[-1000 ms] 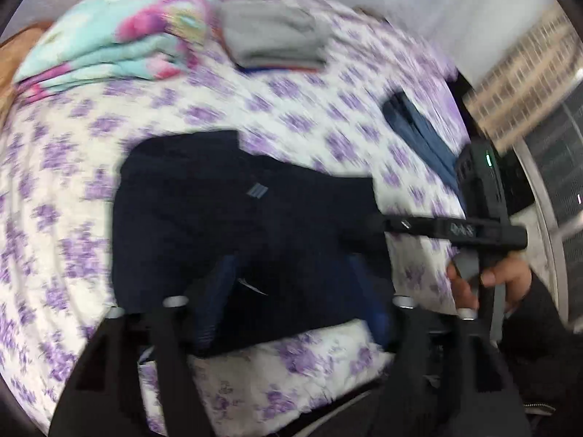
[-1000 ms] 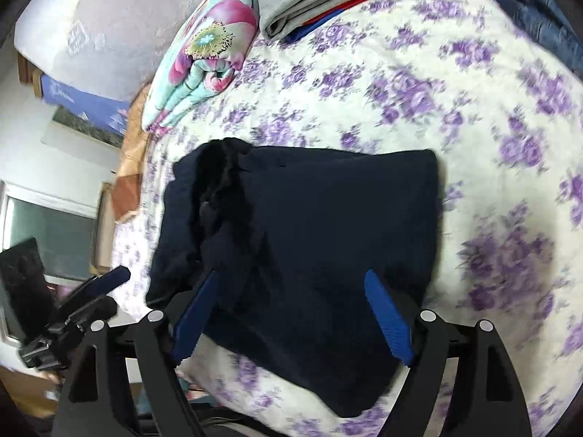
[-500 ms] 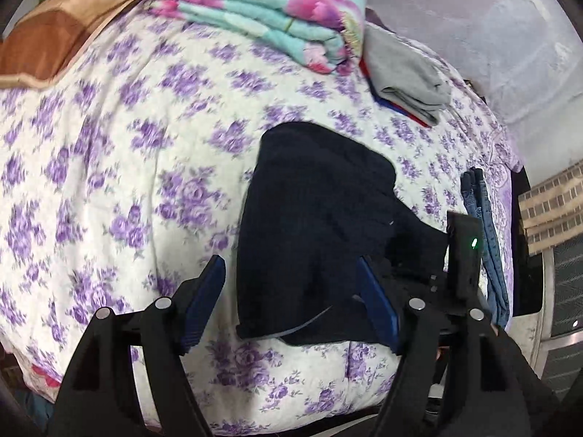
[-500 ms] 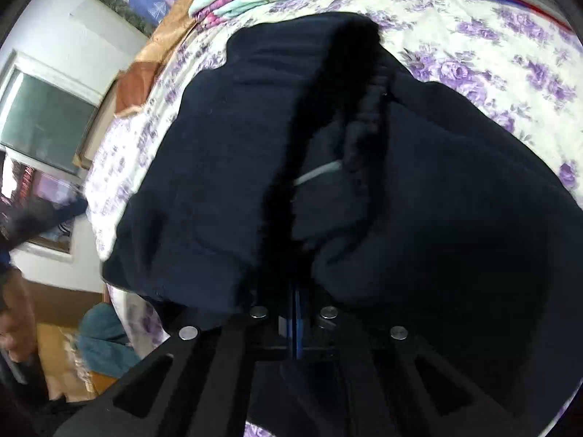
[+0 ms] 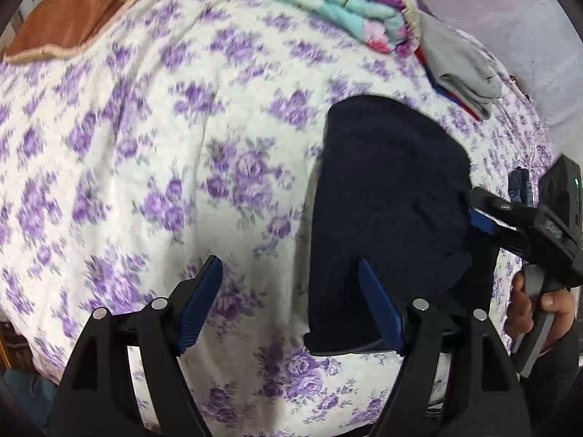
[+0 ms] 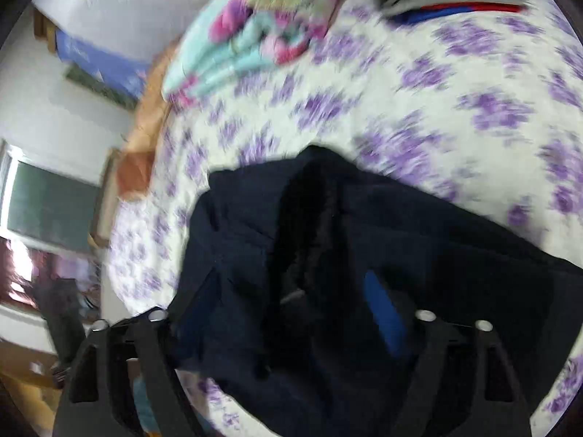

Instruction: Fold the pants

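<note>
The dark navy pants [image 5: 386, 211] lie folded into a compact block on the bed [image 5: 153, 167], whose sheet is white with purple flowers. In the left wrist view the left hand-held gripper [image 5: 289, 304] hangs over the sheet with its blue pads spread wide – its right pad lies over the near left edge of the pants, its left pad over bare sheet, and nothing is pinched. Only this view shows the right hand-held gripper [image 5: 477, 215] from outside: it reaches in from the right, one blue pad at the pants' right edge, with the person's hand [image 5: 535, 306] around its grip. A small green light glows on its body. Pale lettering on its black arm is too small to read. Folded blue jeans [image 5: 519, 185] peek out behind it.

The right wrist view is blurred and shows dark fabric bunched between its two fingers, covering the left one; its jaws have just been opening and stand apart, the pads not pressing on the cloth. Only here do a window [image 6: 47, 207] and a blue wall picture [image 6: 98, 62] appear.

Both views show the folded teal floral quilt [image 5: 320, 3], a grey folded garment [image 5: 459, 65] over red and blue ones, and a brown pillow [image 5: 73, 18] – all at the far side of the bed.
</note>
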